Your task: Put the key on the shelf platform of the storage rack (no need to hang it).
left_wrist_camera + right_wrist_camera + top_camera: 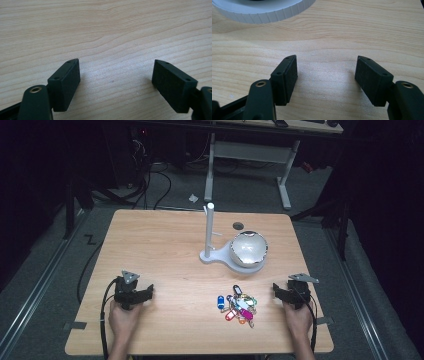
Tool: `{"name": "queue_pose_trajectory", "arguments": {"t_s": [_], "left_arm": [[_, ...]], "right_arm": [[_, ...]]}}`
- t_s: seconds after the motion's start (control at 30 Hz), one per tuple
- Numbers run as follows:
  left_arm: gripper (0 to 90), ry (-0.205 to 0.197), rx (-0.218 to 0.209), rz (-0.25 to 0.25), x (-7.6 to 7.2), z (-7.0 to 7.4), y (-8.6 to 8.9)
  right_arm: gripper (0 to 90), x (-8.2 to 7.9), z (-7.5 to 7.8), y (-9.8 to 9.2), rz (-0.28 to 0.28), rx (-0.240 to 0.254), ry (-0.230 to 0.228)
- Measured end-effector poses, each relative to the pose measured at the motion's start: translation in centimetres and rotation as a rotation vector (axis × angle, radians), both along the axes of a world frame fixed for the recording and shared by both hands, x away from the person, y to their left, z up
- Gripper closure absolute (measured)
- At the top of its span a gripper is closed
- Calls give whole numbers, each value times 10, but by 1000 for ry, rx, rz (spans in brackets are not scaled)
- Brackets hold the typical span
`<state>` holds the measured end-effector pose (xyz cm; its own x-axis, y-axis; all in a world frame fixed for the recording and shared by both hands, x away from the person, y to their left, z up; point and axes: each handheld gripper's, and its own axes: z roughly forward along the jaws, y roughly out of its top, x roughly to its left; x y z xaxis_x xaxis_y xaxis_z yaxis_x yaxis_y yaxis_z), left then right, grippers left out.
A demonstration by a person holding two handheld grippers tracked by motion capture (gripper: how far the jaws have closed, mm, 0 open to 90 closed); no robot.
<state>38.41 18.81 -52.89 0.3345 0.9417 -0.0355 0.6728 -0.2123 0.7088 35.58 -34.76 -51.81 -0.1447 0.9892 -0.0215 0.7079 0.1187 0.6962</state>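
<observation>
Right gripper jaws wide, nothing between, resting on the table. Left gripper jaws wide too, bare wood between. Bunch of key tags lies just left of the right gripper, well apart from the left one; the heap's long axis runs roughly across the table, tags fanning out. Beyond it, white stand with upright pole; its shiny bowl looks empty.

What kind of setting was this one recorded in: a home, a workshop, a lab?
Most likely a lab or recording room. A bare wooden table stands on grey carpet, cables trail across the floor behind it, and a second desk frame stands beyond in the dark.
</observation>
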Motion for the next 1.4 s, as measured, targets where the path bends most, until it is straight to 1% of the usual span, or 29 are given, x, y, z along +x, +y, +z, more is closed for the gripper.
{"name": "queue_pose_trajectory", "arguments": {"t_s": [0.7, 0.8, 0.9, 1.03, 1.13, 1.2, 1.3, 1.33, 1.4], "left_arm": [[230, 0, -1, 0, 0, 0, 0], [229, 0, -1, -1, 0, 0, 0], [230, 0, -1, -1, 0, 0, 0], [229, 0, 0, -1, 0, 0, 0], [229, 0, -2, -1, 0, 0, 0], [229, 1, -3, -1, 0, 0, 0], [229, 0, 0, -2, 0, 0, 0], [229, 0, 0, -2, 0, 0, 0], [229, 0, 0, -2, 0, 0, 0]], "right_arm": [[353, 0, 0, 1, -5, 3, 0], [353, -1, 0, 0, 6, 2, 2], [354, -1, 0, 1, 6, 1, 4], [388, -3, 1, 2, 6, 1, 2], [422, -5, 1, 3, 18, -1, 0], [432, -7, 2, 4, 26, -1, 8], [451, -10, 5, 7, 44, 13, 7], [459, -13, 6, 8, 57, 13, -4], [466, -16, 8, 10, 73, 31, -11]]}}
